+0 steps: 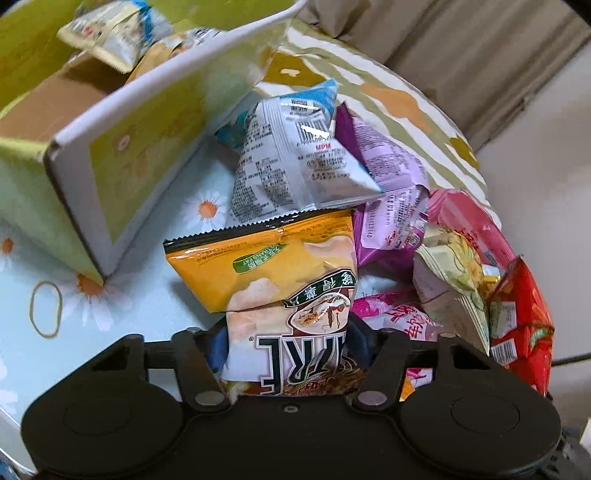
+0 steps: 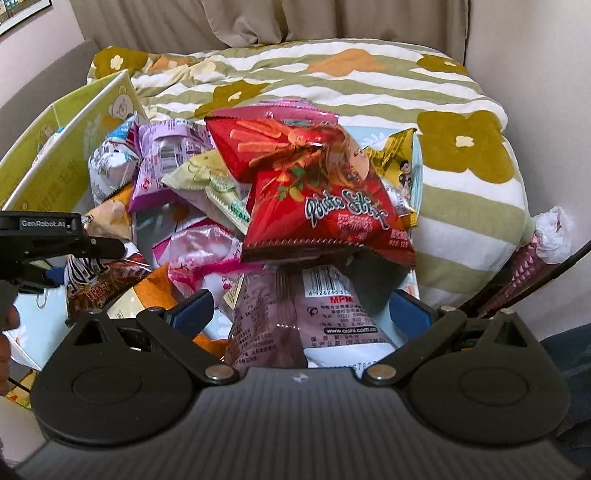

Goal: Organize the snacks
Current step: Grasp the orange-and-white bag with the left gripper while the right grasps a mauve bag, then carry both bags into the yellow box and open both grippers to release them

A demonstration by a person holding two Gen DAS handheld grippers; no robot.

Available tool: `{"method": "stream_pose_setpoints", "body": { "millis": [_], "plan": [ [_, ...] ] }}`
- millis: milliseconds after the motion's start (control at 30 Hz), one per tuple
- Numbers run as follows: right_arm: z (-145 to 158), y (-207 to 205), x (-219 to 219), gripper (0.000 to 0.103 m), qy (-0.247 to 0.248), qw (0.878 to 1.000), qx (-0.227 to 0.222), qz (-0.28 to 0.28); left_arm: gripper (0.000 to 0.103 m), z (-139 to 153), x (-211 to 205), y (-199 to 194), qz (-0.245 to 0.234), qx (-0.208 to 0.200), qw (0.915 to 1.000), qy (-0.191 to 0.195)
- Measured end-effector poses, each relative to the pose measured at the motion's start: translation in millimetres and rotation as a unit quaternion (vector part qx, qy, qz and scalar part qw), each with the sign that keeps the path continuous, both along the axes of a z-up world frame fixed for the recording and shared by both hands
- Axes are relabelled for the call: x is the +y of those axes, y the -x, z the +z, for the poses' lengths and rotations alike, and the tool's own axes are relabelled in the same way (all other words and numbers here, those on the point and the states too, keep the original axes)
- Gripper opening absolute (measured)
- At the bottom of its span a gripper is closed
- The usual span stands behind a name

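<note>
An orange snack bag (image 1: 266, 273) stands pinched between the blue pads of my left gripper (image 1: 288, 343), which is shut on its lower part. Behind it lies a heap of snack packets: a silver-and-blue bag (image 1: 291, 158), purple bags (image 1: 388, 177), pink ones and a red one (image 1: 524, 317). My right gripper (image 2: 301, 308) hangs open over the same heap. A brownish-pink bag with a barcode (image 2: 295, 317) lies between its spread pads, and the left pad stands apart from it. A red potato-stick bag (image 2: 314, 192) rests just beyond.
A green-and-white cardboard box (image 1: 110, 158) stands open at the left with snack packets (image 1: 110, 33) inside. A rubber band (image 1: 45, 309) lies on the daisy-print tablecloth (image 1: 155, 251). A striped flowered blanket (image 2: 332, 81) lies behind the heap. The left gripper's black housing (image 2: 40, 225) shows at the left edge.
</note>
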State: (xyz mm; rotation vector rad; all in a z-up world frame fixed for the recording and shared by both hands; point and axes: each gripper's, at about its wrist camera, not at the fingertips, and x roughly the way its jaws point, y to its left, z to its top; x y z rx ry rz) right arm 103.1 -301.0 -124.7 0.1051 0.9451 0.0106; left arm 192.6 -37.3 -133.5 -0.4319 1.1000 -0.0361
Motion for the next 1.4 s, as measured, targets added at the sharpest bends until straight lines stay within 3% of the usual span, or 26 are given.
{"method": "stream_pose_setpoints", "body": {
  "millis": [433,533,600,1067,1400],
  "plan": [
    [-18.8,-2.6,5.1,0.103,0.005,0.999,0.033,0.014,0.057,16.0,5.7,16.4,-0.026,-0.027,0.9991,-0.022],
    [-21.4,1.8,4.0,0.094,-0.010,0.999,0.039,0.013,0.057,19.6,2.1,20.2,-0.035,-0.034,0.9985,-0.023],
    [-20.2,5.7,4.5,0.081,-0.018,0.999,0.036,0.015,0.057,21.8,0.6,22.4,-0.039,-0.038,0.9983,-0.022],
    [18.5,34.9,10.8,0.078,-0.046,0.999,0.007,0.004,0.057,67.7,1.2,52.7,-0.059,-0.097,0.9932,-0.026],
    [45.8,49.8,48.1,0.078,-0.063,0.997,-0.009,0.041,0.057,107.7,24.3,76.8,-0.041,-0.145,0.9882,-0.024]
  ]
}}
